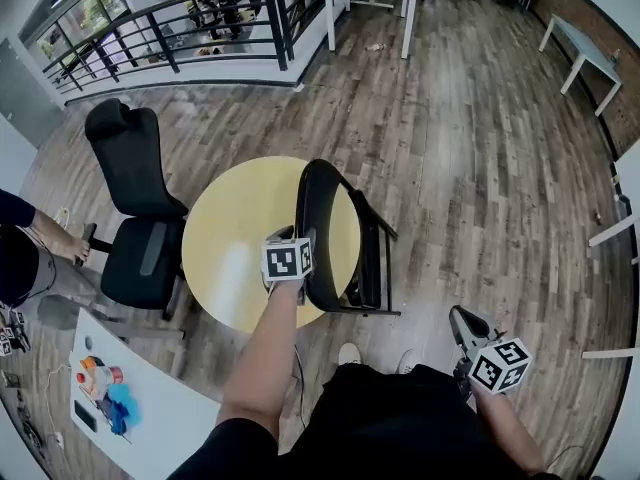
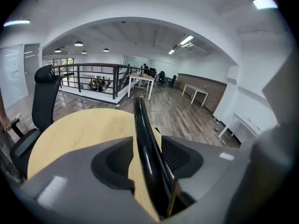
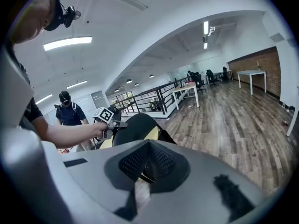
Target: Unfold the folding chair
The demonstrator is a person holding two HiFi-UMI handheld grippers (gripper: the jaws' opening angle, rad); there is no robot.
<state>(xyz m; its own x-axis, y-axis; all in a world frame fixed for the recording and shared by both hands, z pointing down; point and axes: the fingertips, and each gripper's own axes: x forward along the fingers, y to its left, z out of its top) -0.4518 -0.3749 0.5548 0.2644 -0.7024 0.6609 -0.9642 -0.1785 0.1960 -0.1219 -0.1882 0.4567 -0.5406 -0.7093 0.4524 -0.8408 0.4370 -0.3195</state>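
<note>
Wood floor (image 1: 480, 118), yellow table (image 1: 230, 228) at 12 o'clock: our left gripper (image 2: 147, 157) gapes astride the folding chair (image 1: 325, 228), right gripper (image 3: 148, 164) clenched empty; unclamped, we judge it may topple.

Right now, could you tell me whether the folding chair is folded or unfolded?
Folded: the folding chair stands upright as a thin flat pack beside the round table, seat not swung down.

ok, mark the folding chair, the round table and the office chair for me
folding chair (image 1: 316, 208), head view, black backrest.
round table (image 1: 240, 230), head view, bare yellow top.
office chair (image 1: 130, 270), head view, seat.
</note>
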